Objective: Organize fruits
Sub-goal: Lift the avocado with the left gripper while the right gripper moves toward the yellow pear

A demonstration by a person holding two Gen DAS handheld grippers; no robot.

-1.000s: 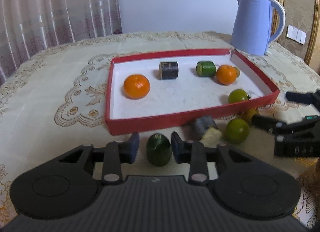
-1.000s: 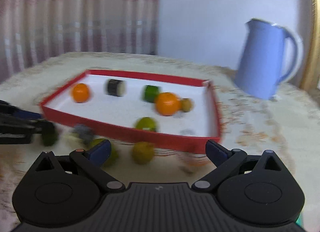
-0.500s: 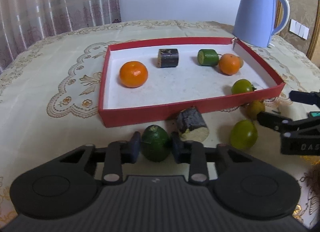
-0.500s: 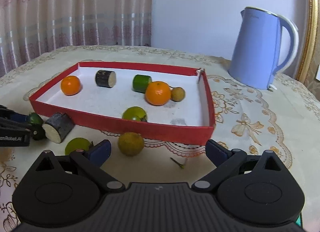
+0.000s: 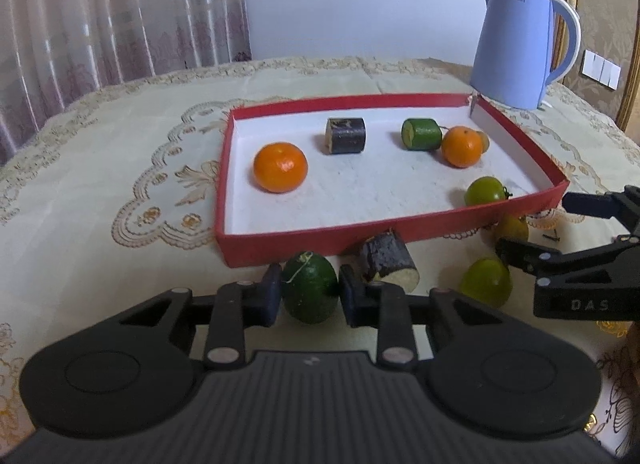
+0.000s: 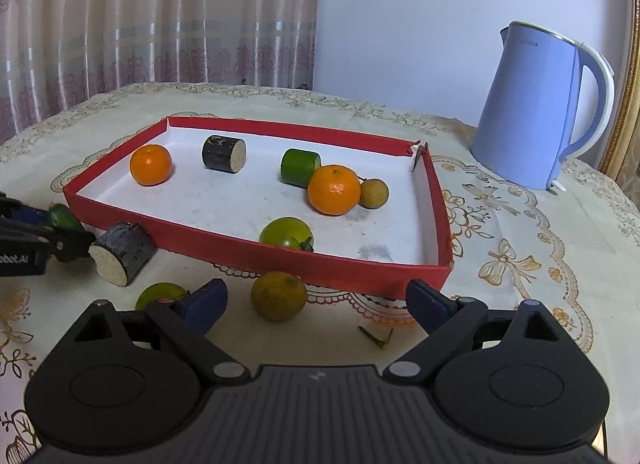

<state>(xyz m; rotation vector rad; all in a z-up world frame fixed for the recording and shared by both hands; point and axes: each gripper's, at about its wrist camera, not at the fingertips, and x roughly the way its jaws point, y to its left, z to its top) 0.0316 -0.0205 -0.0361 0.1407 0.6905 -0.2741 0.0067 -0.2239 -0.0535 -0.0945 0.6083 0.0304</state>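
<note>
My left gripper (image 5: 308, 291) is shut on a dark green fruit (image 5: 309, 289), just in front of the red tray (image 5: 280, 245). A dark cut cylinder (image 5: 388, 262), a light green fruit (image 5: 486, 282) and a yellow-green fruit (image 6: 279, 296) lie on the cloth before the tray. The tray (image 6: 340, 268) holds two oranges (image 6: 151, 164) (image 6: 333, 190), a dark cylinder (image 6: 223, 154), a green cylinder (image 6: 300, 167), a small brown fruit (image 6: 374, 193) and a green tomato (image 6: 287, 233). My right gripper (image 6: 316, 302) is open, with the yellow-green fruit between its fingers; it also shows in the left wrist view (image 5: 532, 228).
A light blue kettle (image 6: 536, 108) stands behind the tray's right corner. A small stem (image 6: 376, 338) lies on the embroidered tablecloth (image 5: 100, 184). Curtains hang behind the table.
My left gripper has closed on the dark green fruit and lifted it slightly. My right gripper has moved in so the yellow-green fruit sits between its open fingers.
</note>
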